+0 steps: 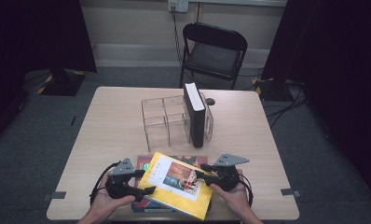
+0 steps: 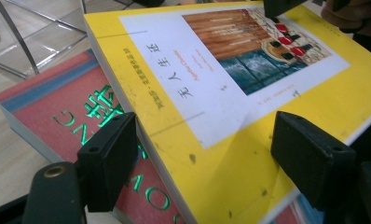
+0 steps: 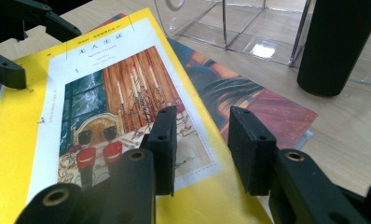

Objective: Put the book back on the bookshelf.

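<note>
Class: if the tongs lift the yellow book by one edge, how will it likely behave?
The yellow book looks like a thin paperback, so it will probably sag. Its glossy cover may slip between the pads. It lies tilted on the red book, so a push could slide it off.

Black two-jaw left gripper (image 1: pixel 144 182) and right gripper (image 1: pixel 200 171), grey three-cornered plates.

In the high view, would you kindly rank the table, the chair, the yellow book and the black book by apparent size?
1. Table, by far the largest.
2. Chair, though it stands farther off.
3. Yellow book.
4. Black book, standing upright in the clear rack and seen mostly edge-on, so its rank is unsure.
</note>
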Demonstrator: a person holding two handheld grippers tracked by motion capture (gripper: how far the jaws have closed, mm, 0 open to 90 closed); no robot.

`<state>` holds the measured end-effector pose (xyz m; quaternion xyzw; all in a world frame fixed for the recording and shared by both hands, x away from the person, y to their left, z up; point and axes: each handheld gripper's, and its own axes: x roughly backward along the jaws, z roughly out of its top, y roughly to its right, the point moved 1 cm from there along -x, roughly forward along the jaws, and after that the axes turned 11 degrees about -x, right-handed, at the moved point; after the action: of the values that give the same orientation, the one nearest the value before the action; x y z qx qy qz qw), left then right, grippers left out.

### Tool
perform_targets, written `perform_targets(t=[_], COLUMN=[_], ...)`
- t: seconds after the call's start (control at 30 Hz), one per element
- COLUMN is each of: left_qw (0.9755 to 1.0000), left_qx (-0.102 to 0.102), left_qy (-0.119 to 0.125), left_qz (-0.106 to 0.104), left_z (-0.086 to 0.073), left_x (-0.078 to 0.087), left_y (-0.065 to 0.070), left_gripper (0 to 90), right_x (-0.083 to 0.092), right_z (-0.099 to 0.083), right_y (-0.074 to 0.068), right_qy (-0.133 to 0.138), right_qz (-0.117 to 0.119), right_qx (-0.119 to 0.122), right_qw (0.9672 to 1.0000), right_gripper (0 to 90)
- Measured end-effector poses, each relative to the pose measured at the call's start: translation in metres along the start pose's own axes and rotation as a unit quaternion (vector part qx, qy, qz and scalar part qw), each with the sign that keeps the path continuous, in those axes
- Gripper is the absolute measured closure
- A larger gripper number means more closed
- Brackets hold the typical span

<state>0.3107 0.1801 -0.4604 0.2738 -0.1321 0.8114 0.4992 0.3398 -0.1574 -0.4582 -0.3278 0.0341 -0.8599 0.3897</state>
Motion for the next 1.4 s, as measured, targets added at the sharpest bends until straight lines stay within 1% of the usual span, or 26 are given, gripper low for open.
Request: perform_targets(t=[0.03, 0.07, 0.1, 0.17, 0.2, 0.27, 0.33, 0.4, 0.47, 0.5, 0.57, 0.63, 0.67, 0.7, 0.73, 0.8, 0.87, 0.9, 1.07, 1.13, 1.17, 1.27, 1.3, 1.33, 1.37, 1.4], left_qw=[1.0, 0.9999, 0.9999, 0.9998, 0.9998, 0.9998, 0.9994, 0.9989, 0.999, 0.9992, 0.9991, 0.9991, 0.9988, 0.9988, 0.9986, 0.9986, 0.9981, 0.9981, 0.9977, 0.9976, 0.9971, 0.9972, 0.9969, 0.9968, 0.9968, 0.9968], left_qx=[0.0, -0.002, -0.001, -0.002, -0.017, -0.018, -0.034, -0.044, -0.043, -0.039, -0.039, -0.034, -0.034, -0.034, -0.029, -0.026, -0.023, -0.017, -0.015, -0.014, -0.017, -0.014, -0.012, -0.004, -0.004, -0.001], left_qy=[0.0, -0.001, -0.004, -0.004, -0.003, -0.004, -0.008, -0.014, -0.016, -0.012, -0.013, -0.011, -0.012, -0.012, -0.011, -0.01, -0.015, -0.014, -0.014, -0.027, -0.034, -0.027, -0.02, -0.014, -0.014, -0.016], left_qz=[0.0, -0.011, -0.011, -0.017, 0.002, 0.003, 0.002, -0.001, 0.001, 0.006, 0.009, 0.021, 0.033, 0.033, 0.044, 0.046, 0.055, 0.057, 0.064, 0.062, 0.066, 0.068, 0.075, 0.078, 0.078, 0.079], left_z=[0.0, -0.001, -0.001, -0.005, -0.012, -0.013, -0.012, -0.01, -0.01, -0.01, -0.009, -0.006, -0.003, -0.003, 0.0, 0.001, 0.004, 0.005, 0.009, 0.014, 0.018, 0.017, 0.017, 0.017, 0.017, 0.017], left_x=[0.0, 0.001, 0.003, 0.006, 0.013, 0.015, 0.014, 0.012, 0.012, 0.011, 0.01, 0.007, 0.003, 0.003, -0.001, -0.003, -0.006, -0.008, -0.012, -0.014, -0.016, -0.018, -0.018, -0.019, -0.019, -0.018], left_y=[0.0, 0.0, 0.002, 0.005, 0.008, 0.008, 0.008, 0.007, 0.007, 0.006, 0.005, 0.002, -0.002, -0.002, -0.005, -0.006, -0.01, -0.011, -0.018, -0.022, -0.025, -0.03, -0.031, -0.031, -0.031, -0.03], left_gripper=[20.2, 20.2, 18.8, 18.3, 21.6, 22.7, 22.9, 21.1, 21.6, 24.0, 26.1, 26.1, 25.9, 25.6, 25.4, 25.3, 24.6, 23.6, 23.8, 23.4, 22.4, 22.8, 22.8, 24.0, 24.1, 24.6], right_x=[0.0, 0.0, -0.001, 0.0, -0.001, -0.001, -0.003, -0.009, -0.01, -0.013, -0.014, -0.012, -0.008, -0.008, -0.002, 0.0, 0.007, 0.009, 0.017, 0.02, 0.023, 0.026, 0.027, 0.03, 0.03, 0.031], right_z=[0.0, 0.0, 0.001, 0.002, 0.003, 0.004, 0.006, 0.009, 0.009, 0.01, 0.011, 0.011, 0.009, 0.009, 0.006, 0.004, -0.001, -0.002, -0.006, -0.009, -0.011, -0.014, -0.015, -0.016, -0.016, -0.014], right_y=[0.0, 0.001, 0.003, 0.003, 0.002, 0.002, 0.001, -0.003, -0.005, -0.008, -0.008, -0.005, -0.001, -0.001, 0.002, 0.003, 0.002, 0.001, -0.004, -0.005, -0.006, -0.008, -0.009, -0.009, -0.009, -0.006], right_qy=[0.0, -0.002, -0.005, -0.007, -0.01, -0.011, -0.012, -0.017, -0.019, -0.022, -0.024, -0.024, -0.023, -0.023, -0.024, -0.024, -0.023, -0.024, -0.029, -0.029, -0.03, -0.029, -0.03, -0.034, -0.034, -0.033], right_qz=[0.0, 0.003, 0.008, 0.009, 0.006, 0.007, 0.004, 0.012, 0.016, 0.013, 0.011, 0.007, 0.003, 0.003, 0.003, 0.003, -0.004, -0.007, -0.018, -0.021, -0.021, -0.023, -0.022, -0.017, -0.017, -0.014], right_qx=[0.0, -0.001, -0.007, -0.006, -0.002, -0.001, -0.001, 0.006, 0.006, 0.01, 0.01, 0.005, -0.002, -0.002, -0.01, -0.012, -0.015, -0.016, -0.015, -0.021, -0.027, -0.028, -0.027, -0.025, -0.025, -0.022], right_qw=[1.0, 1.0, 0.9999, 0.9999, 0.9999, 0.9999, 0.9999, 0.9998, 0.9997, 0.9996, 0.9996, 0.9997, 0.9997, 0.9997, 0.9997, 0.9996, 0.9996, 0.9996, 0.9993, 0.9991, 0.999, 0.9989, 0.9989, 0.999, 0.999, 0.9991], right_gripper=[63.5, 63.4, 63.3, 63.3, 63.3, 63.0, 58.8, 54.3, 53.0, 51.0, 51.3, 51.8, 51.8, 51.8, 51.8, 51.8, 51.7, 51.8, 51.7, 51.7, 51.8, 51.9, 52.1, 54.6, 54.6, 59.9])
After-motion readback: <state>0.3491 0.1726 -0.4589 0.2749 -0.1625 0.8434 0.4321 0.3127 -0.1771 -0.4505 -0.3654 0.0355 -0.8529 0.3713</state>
